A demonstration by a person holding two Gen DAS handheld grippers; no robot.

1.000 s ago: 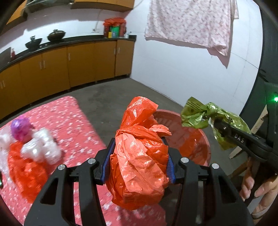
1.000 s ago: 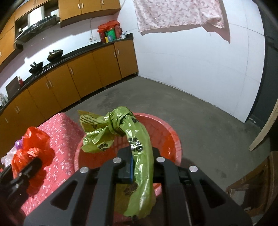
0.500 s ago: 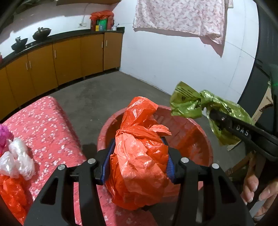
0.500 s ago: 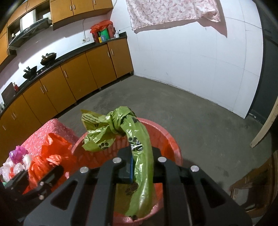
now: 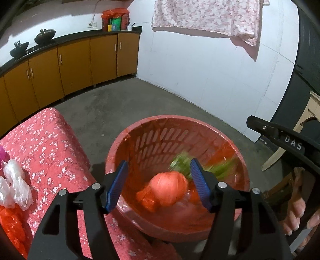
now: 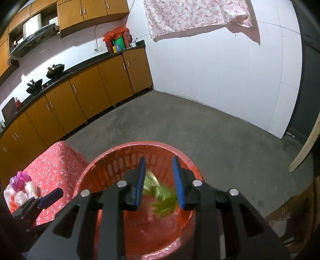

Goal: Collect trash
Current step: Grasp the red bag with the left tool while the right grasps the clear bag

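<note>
A red slotted basket (image 5: pixel 160 120) (image 6: pixel 140 144) lined with red plastic stands on the floor beside the table. My left gripper (image 5: pixel 158 171) hovers over it, jaws opening, and the orange bag (image 5: pixel 167 188) is blurred, falling free below the pads. My right gripper (image 6: pixel 159 167) is over the same basket, jaws opening, with the green bag (image 6: pixel 162 200) (image 5: pixel 182 162) blurred and dropping loose beneath it. Neither bag touches a pad. The right gripper's finger (image 5: pixel 280 134) shows at the right edge of the left wrist view.
A table under a red flowered cloth (image 5: pixel 46 144) (image 6: pixel 54 162) sits left of the basket, with clear, pink and orange bags (image 5: pixel 14 184) (image 6: pixel 22 186) on it. Orange cabinets (image 5: pixel 76 66), a white wall with a hanging cloth (image 5: pixel 210 18), and a wooden chair (image 6: pixel 290 216) surround the grey floor.
Both grippers have opened and let go. The orange bag left the left jaws and the green bag left the right jaws; both now fall into the basket. The left gripper moved right over the basket.
</note>
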